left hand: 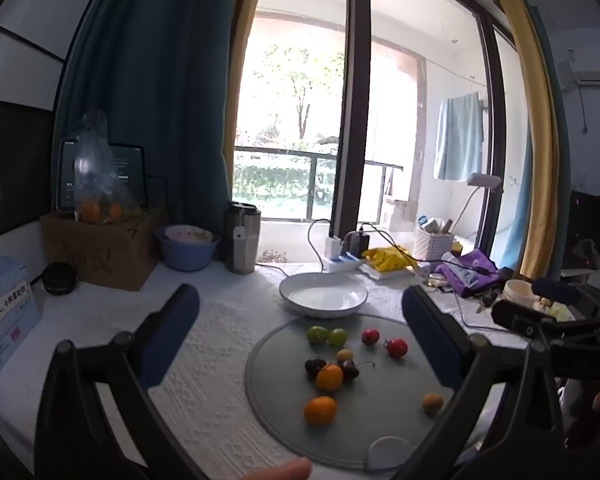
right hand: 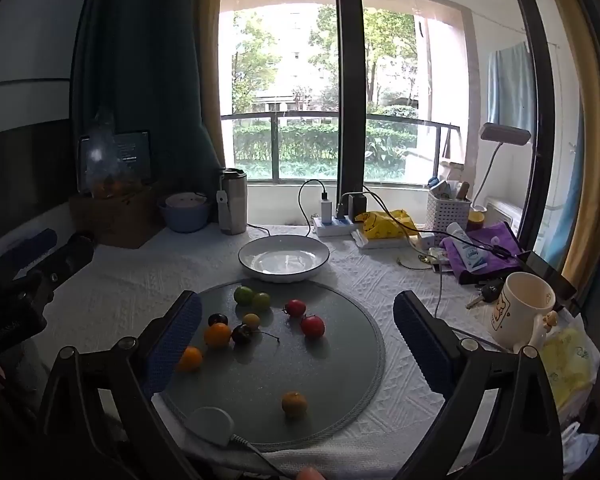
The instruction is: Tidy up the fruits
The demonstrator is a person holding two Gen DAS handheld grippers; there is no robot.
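A round grey mat (left hand: pixel 284 412) (right hand: pixel 340 364) lies on the white tablecloth with several small fruits on it: two green ones (left hand: pixel 326 335) (right hand: pixel 251 297), two red ones (left hand: pixel 396 347) (right hand: pixel 312 325), dark cherries (left hand: pixel 315 365) (right hand: pixel 242 333), and orange ones (left hand: pixel 319 410) (right hand: pixel 217 335). A white plate (left hand: pixel 323 295) (right hand: pixel 283 258) stands just behind the mat, with nothing in it. My left gripper (left hand: pixel 300 336) is open above the mat. My right gripper (right hand: pixel 298 338) is open above the mat and also shows at the right edge of the left wrist view (left hand: pixel 548 312).
A steel tumbler (left hand: pixel 242 237), a blue bowl (left hand: pixel 188 246), a cardboard box (left hand: pixel 100 248) with a bag of oranges, a power strip (right hand: pixel 332 222), a white basket (right hand: pixel 446 210), purple items (right hand: pixel 484 248) and a mug (right hand: pixel 520 312) ring the table. A white disc (right hand: pixel 211 420) lies on the mat's near edge.
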